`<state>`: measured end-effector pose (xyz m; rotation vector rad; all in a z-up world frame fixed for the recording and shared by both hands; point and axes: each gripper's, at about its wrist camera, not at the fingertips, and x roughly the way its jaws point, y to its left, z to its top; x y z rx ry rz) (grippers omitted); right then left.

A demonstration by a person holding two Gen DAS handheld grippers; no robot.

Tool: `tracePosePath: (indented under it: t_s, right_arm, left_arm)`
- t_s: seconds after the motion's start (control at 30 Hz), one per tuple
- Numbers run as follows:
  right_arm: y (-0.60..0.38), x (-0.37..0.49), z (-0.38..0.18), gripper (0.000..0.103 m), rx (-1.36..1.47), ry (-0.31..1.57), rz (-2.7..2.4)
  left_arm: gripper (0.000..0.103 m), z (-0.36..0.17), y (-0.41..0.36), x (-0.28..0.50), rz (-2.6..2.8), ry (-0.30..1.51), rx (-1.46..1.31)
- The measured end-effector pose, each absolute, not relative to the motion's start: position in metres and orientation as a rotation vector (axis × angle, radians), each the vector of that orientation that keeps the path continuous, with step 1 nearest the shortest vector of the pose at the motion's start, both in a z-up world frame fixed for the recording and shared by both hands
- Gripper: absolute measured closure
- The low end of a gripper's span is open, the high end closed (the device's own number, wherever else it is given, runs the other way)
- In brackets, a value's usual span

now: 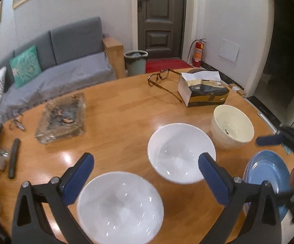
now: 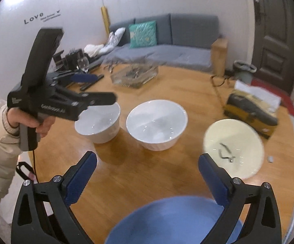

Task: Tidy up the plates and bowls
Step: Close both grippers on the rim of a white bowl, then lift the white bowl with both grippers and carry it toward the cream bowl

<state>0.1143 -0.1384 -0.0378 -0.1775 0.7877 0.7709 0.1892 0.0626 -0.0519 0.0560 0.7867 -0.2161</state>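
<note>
1. Using the middle white bowl as the landmark, reading the left wrist view; far off to its left on the worktop sits a clear glass tray with some dark bits in it, can't tell what; a dark stick-like thing lies further left still.
2. Just left and nearer than the landmark is another white bowl, looks empty; the left gripper hangs over it, jaws wide apart, nothing between the pads.
3. The landmark bowl itself looks empty too.
4. Right of it and a bit further back, close beside it, is a cream bowl with a few small dark scraps on the bottom; behind that a tissue box and glasses.
5. Right and nearer than the landmark are the blue plates, seemingly a stack; the right gripper hovers over them, jaws also spread wide and holding nothing.
6. What could go wrong: the bowls sit close, so a wide-open jaw coming down for one could clip its neighbour; glazed rims look slippery, so a shallow pinch might let a bowl tip; nesting the cream bowl would trap the scraps; both grippers are near each other and could collide.
</note>
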Motion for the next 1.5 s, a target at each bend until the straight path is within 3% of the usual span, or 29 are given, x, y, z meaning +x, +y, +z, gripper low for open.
tracePosePath:
  t_s: [0.2, 0.4, 0.57, 0.7, 0.77, 0.97, 1.5]
  right_arm:
    - [-0.106, 0.136, -0.066, 0.006, -0.206, 0.873, 0.775]
    - [-0.083, 0.155, -0.082, 0.007, -0.250, 0.935, 0.739]
    - [-0.077, 0.168, -0.093, 0.010, -0.245, 0.966, 0.712]
    - [-0.070, 0.176, -0.100, 0.010, -0.262, 0.964, 0.691]
    - [-0.067, 0.180, -0.103, 0.011, -0.275, 0.965, 0.679]
    - [-0.065, 0.186, -0.107, 0.015, -0.302, 0.936, 0.647]
    - [-0.075, 0.167, -0.108, 0.014, -0.341, 0.938, 0.658]
  left_arm:
    - [0.003, -0.079, 0.051, 0.233, -0.266, 0.894, 0.048]
    - [0.017, -0.100, 0.044, 0.257, -0.267, 0.966, 0.073]
    - [0.040, -0.118, 0.040, 0.270, -0.245, 1.030, 0.121]
    - [0.051, -0.125, 0.039, 0.274, -0.242, 1.055, 0.133]
    - [0.072, -0.128, 0.038, 0.276, -0.254, 1.073, 0.135]
    - [0.086, -0.130, 0.034, 0.278, -0.273, 1.085, 0.128]
    - [0.087, -0.127, 0.016, 0.250, -0.326, 1.091, 0.193]
